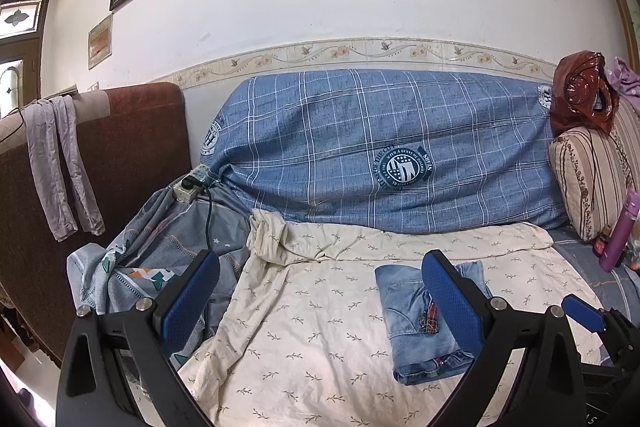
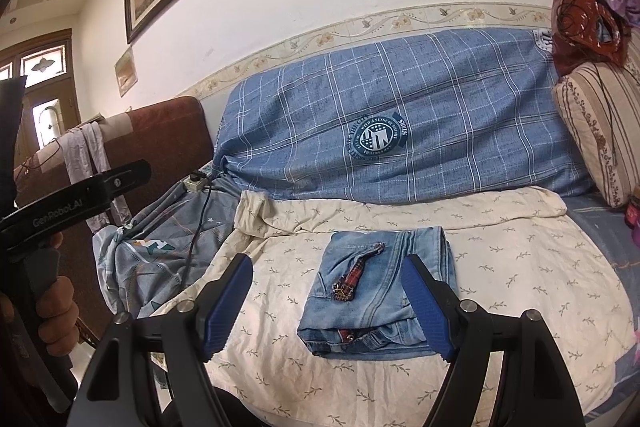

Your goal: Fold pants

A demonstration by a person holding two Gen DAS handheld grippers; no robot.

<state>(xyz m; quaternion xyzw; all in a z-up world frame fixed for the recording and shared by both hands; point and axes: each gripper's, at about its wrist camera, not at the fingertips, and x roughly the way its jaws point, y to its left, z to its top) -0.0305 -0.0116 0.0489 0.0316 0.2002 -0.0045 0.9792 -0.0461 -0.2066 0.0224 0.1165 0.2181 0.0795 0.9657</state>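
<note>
Light blue denim pants (image 2: 372,287) lie folded into a compact rectangle on a cream leaf-print sheet (image 2: 280,267). They also show in the left wrist view (image 1: 416,323), right of centre. My left gripper (image 1: 320,295) is open and empty, held above the sheet to the left of the pants. My right gripper (image 2: 328,303) is open and empty, held above the near edge of the pants without touching them. A blue fingertip of the right gripper (image 1: 584,313) shows at the right edge of the left wrist view. The left gripper's handle (image 2: 76,195) and the hand holding it show at the left.
A blue plaid cushion (image 2: 400,115) backs the sofa. A power strip (image 1: 191,183) with a black cable lies on a crumpled grey-blue cloth (image 1: 168,247) at the left. A brown armrest (image 1: 120,155) carries a lilac garment (image 1: 60,155). A striped pillow (image 1: 588,179) and purple bottle (image 1: 620,235) sit right.
</note>
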